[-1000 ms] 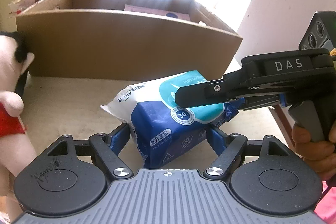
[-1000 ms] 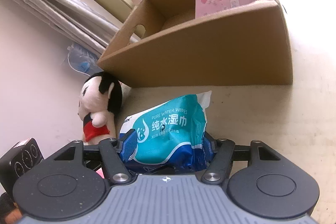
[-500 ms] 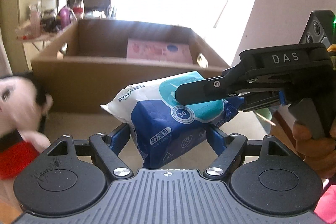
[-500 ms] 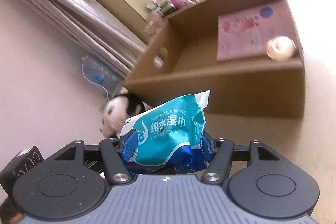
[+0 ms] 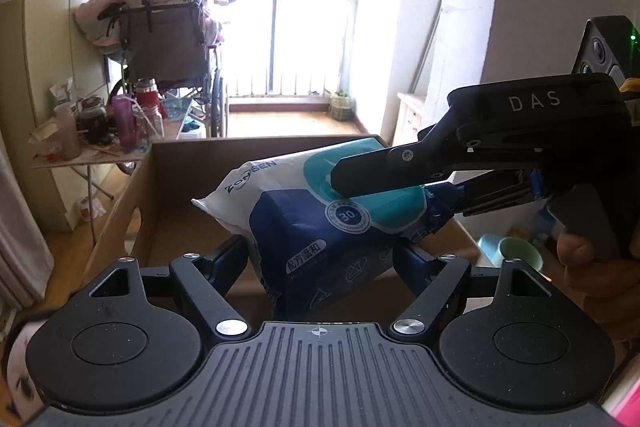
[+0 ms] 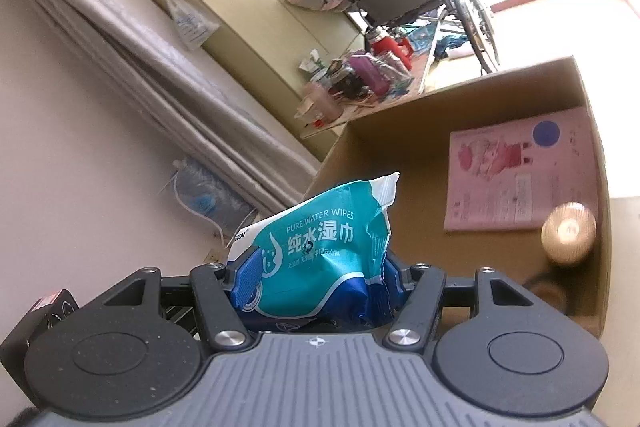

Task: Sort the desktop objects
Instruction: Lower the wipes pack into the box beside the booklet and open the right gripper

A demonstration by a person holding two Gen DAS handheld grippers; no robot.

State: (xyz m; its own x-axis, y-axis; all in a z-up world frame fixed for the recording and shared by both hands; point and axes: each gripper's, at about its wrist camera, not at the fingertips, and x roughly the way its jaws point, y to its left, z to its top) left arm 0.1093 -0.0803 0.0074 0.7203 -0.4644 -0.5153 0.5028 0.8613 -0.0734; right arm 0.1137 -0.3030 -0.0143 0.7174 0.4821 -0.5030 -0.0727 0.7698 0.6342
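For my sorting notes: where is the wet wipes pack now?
The wet wipes pack is held in the air between both grippers, just before the open cardboard box.

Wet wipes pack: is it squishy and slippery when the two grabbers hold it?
Probably squishy: the wet wipes pack crumples and creases where the right gripper squeezes it. Its glossy wrapper looks a bit slippery, which may be why the left gripper holds it too. It likely won't roll, being a soft block, and doesn't look fragile.

Wipes pack (image 5: 320, 227) frame centre, before cardboard box (image 5: 176, 179); booklet (image 6: 516, 171) and tape roll (image 6: 568, 233) inside box, right of frame.
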